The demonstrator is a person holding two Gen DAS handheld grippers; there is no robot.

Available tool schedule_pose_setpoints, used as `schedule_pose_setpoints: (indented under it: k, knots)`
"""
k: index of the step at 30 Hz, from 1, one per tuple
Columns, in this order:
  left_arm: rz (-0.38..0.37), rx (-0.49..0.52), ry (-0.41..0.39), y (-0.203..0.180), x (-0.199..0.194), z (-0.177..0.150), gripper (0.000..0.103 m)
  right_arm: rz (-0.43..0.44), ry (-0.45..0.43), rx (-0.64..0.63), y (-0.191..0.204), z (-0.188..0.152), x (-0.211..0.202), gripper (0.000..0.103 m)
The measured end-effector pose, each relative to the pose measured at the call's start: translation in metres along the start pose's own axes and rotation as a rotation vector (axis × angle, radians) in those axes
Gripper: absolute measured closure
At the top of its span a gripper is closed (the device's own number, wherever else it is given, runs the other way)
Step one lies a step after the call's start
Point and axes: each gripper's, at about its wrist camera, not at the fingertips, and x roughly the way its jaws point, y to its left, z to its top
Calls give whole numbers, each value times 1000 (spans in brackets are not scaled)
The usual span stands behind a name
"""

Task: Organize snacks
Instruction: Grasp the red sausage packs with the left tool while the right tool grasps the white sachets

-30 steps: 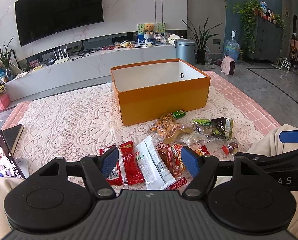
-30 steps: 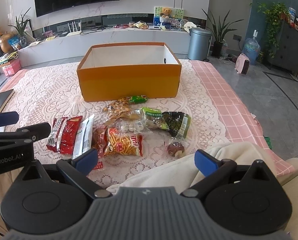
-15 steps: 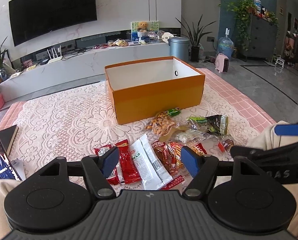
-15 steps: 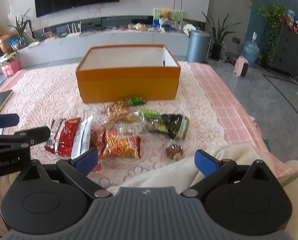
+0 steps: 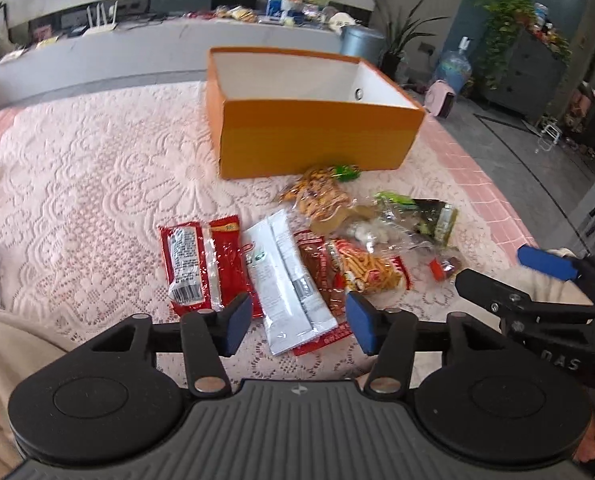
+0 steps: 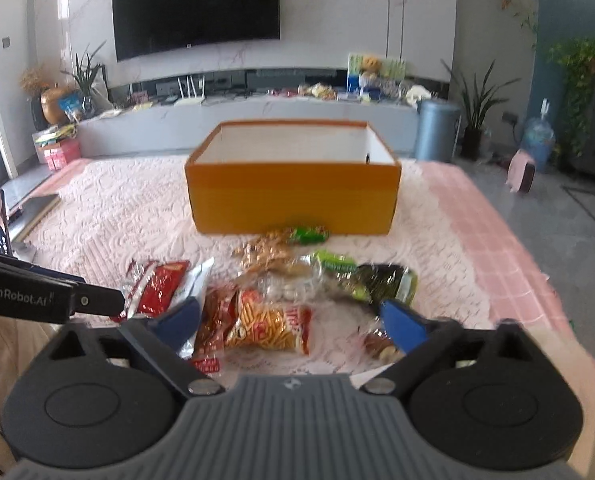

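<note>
Your left tongs (image 5: 299, 322) and right tongs (image 6: 293, 326) are both closing, gripping nothing, above the snack packets (image 5: 293, 256) on the lace-covered worktop (image 5: 97, 184). Beyond them stands the empty orange box (image 6: 293, 200), with the wall television (image 6: 195, 4) behind.

We see an open orange box (image 5: 317, 136), white inside, standing upright on a lace cloth; before it snack packets lie flat in a loose cluster: a red packet (image 5: 201, 264) at left; a white sachet (image 5: 285, 276) beside it; a bag of orange sticks (image 6: 269, 324); a green-and-dark wrapper (image 6: 373, 282) at right.
</note>
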Motion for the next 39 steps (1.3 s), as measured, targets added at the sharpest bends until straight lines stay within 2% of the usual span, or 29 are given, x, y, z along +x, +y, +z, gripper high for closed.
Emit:
schedule_pose_setpoints:
  k: [1, 4, 8, 11, 16, 18, 21, 26, 28, 33, 35, 39]
  knots:
    - [-2, -13, 1, 3, 3, 1, 33, -4, 19, 2, -1, 0, 6, 32]
    - [-16, -39, 9, 9, 12, 3, 32, 1, 54, 19, -3, -4, 20, 35]
    - [37, -51, 25, 16, 26, 8, 29, 16, 84, 36, -4, -3, 36, 36]
    - [92, -70, 70, 24, 36, 16, 29, 59, 101, 32, 4, -1, 47, 39]
    - [145, -97, 126, 41, 51, 26, 26, 143, 135, 10, 22, 1, 69, 58]
    - [164, -117, 134, 48, 59, 31, 21, 179, 149, -1, 31, 3, 79, 61]
    - [208, -136, 166, 55, 72, 35, 21, 226, 167, -28, 44, 5, 94, 68]
    - [214, -209, 222, 68, 94, 38, 21, 258, 213, -31, 57, 10, 122, 69]
    - [208, -223, 222, 70, 99, 39, 21, 271, 231, -17, 57, 11, 130, 76]
    - [228, -256, 239, 73, 112, 37, 20, 285, 263, -11, 63, 11, 149, 76]
    - [226, -255, 246, 73, 119, 37, 14, 295, 258, -6, 63, 11, 151, 75]
    - [242, -239, 262, 70, 131, 37, 12, 301, 244, -23, 65, 9, 156, 74]
